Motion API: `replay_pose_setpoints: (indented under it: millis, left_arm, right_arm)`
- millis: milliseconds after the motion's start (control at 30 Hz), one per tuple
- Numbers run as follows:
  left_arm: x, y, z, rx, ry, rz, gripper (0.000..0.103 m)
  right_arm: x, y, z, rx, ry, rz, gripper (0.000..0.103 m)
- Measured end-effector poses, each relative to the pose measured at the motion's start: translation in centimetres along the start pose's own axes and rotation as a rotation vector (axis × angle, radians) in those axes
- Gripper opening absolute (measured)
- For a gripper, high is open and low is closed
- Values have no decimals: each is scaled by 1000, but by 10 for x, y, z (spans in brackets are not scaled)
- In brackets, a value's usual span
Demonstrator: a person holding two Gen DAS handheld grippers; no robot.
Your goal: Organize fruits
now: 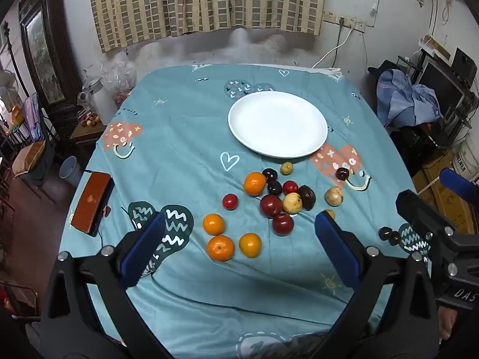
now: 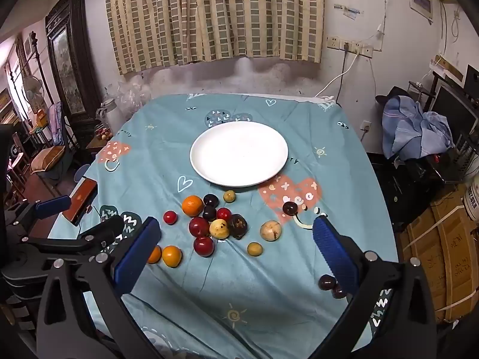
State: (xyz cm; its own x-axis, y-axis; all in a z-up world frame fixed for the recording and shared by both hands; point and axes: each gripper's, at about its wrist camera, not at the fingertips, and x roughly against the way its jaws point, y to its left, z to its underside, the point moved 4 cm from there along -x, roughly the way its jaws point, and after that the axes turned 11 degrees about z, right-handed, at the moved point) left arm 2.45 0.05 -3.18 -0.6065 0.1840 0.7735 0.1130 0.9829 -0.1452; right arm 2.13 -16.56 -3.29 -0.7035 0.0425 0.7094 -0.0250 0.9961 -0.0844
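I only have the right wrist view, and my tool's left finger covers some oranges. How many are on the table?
Observer: Four. The left wrist view shows three oranges grouped near you and a fourth orange farther off, toward the white plate.
Operator: And the dark fruit half hidden behind my right finger?
Observer: Two small dark fruits, close together.
Operator: Is the left tool holding anything?
Observer: No. The left tool is wide open and holds nothing.

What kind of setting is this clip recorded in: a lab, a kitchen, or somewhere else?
Most likely a lived-in home room, not a lab. A table under a patterned cloth holds a white plate and loose fruit, checked curtains hang behind, and clothes are heaped beside stacked cardboard boxes.
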Motion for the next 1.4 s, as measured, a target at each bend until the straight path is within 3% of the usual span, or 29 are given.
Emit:
replay_pose_setpoints:
  millis: [467,1400]
  left_arm:
    - [-4,16,9,-3,16,-7,101]
    - [-18,13,13,-10,36,-28,101]
  right_arm:
    - [-4,3,1,5,3,3,102]
    - [-12,4,1,8,12,4,102]
